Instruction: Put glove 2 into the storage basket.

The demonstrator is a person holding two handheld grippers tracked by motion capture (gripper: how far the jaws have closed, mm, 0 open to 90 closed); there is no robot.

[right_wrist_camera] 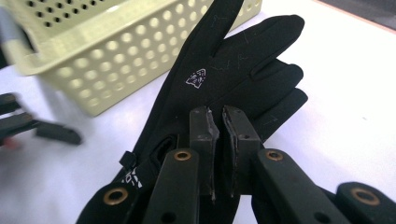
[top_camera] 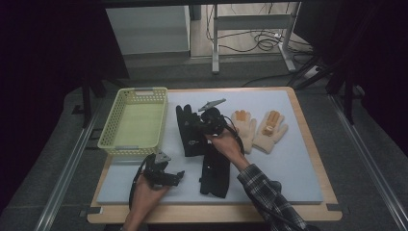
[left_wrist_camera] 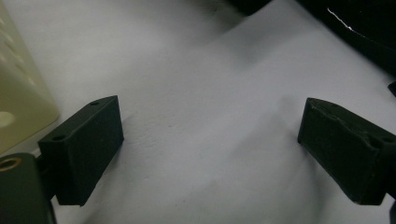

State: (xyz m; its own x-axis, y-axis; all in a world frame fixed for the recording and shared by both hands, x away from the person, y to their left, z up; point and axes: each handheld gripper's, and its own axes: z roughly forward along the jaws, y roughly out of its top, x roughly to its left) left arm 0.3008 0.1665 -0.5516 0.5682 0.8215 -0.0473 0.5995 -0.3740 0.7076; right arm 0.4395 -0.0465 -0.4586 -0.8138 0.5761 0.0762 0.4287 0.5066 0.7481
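A black glove [top_camera: 189, 132] [right_wrist_camera: 224, 70] with a small white logo lies left of centre on the pale mat. My right gripper [top_camera: 198, 126] [right_wrist_camera: 220, 126] is shut on it, pinching the fabric near the palm. A second black glove [top_camera: 215, 171] lies closer to the person, partly under the right forearm. Two beige gloves [top_camera: 244, 126] [top_camera: 270, 131] lie side by side to the right. The left gripper [top_camera: 177, 177] [left_wrist_camera: 210, 149] rests low over bare mat near the front left, open with nothing between its jaws.
A pale yellow perforated basket [top_camera: 109, 127] [right_wrist_camera: 116, 51] [left_wrist_camera: 18, 107] stands at the mat's left, close to the held glove and the left gripper. The mat [top_camera: 298, 168] sits on a wooden board. A table frame and cables lie beyond the far edge.
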